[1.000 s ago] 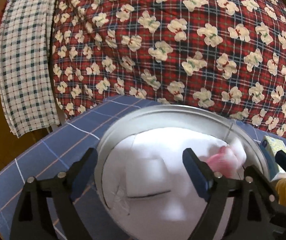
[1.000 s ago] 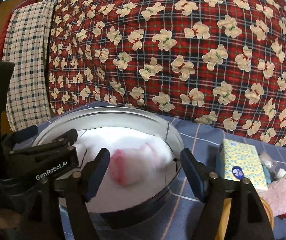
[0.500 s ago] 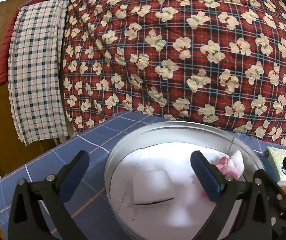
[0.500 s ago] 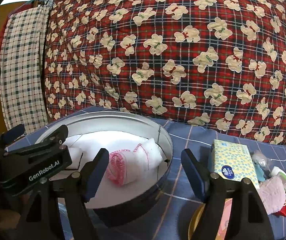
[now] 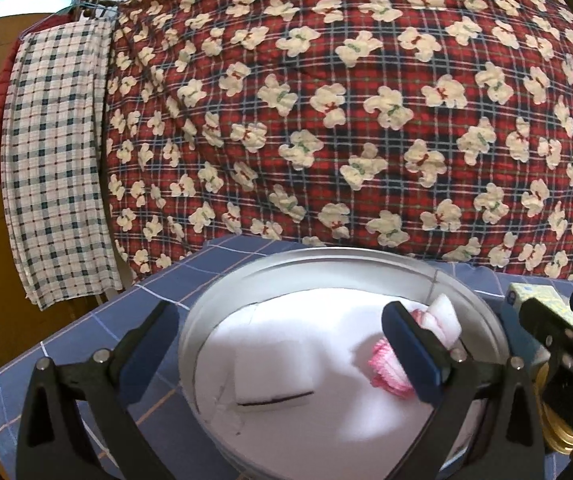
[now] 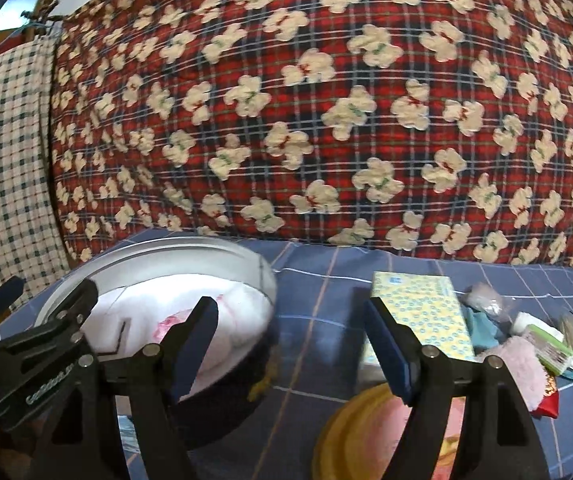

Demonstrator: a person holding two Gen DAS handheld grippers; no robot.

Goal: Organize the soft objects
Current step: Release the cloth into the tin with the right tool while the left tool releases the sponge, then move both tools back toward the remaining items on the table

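Note:
A round metal tin [image 5: 326, 258] stands on the blue checked table cloth; it also shows in the right wrist view [image 6: 158, 248]. White foam pieces [image 5: 278, 380] fill it. A pink and white rolled cloth [image 5: 386, 364] lies at its right side, also seen in the right wrist view [image 6: 166, 326]. My left gripper [image 5: 278, 344] is open and empty above the tin. My right gripper [image 6: 290, 344] is open and empty over the cloth between the tin and a yellow tissue pack [image 6: 422, 316]. A pink fluffy cloth [image 6: 518, 372] lies at the right.
A red plaid quilt with cream bears [image 5: 346, 112] rises behind the table. A checked towel [image 5: 54, 160] hangs at the left. A yellow round lid [image 6: 366, 432] lies under my right gripper. Small packets [image 6: 546, 340] lie at the far right.
Both grippers have drawn back from the tin, and the right one has swung right toward the tissue pack. The pink and white cloth stays in the tin.

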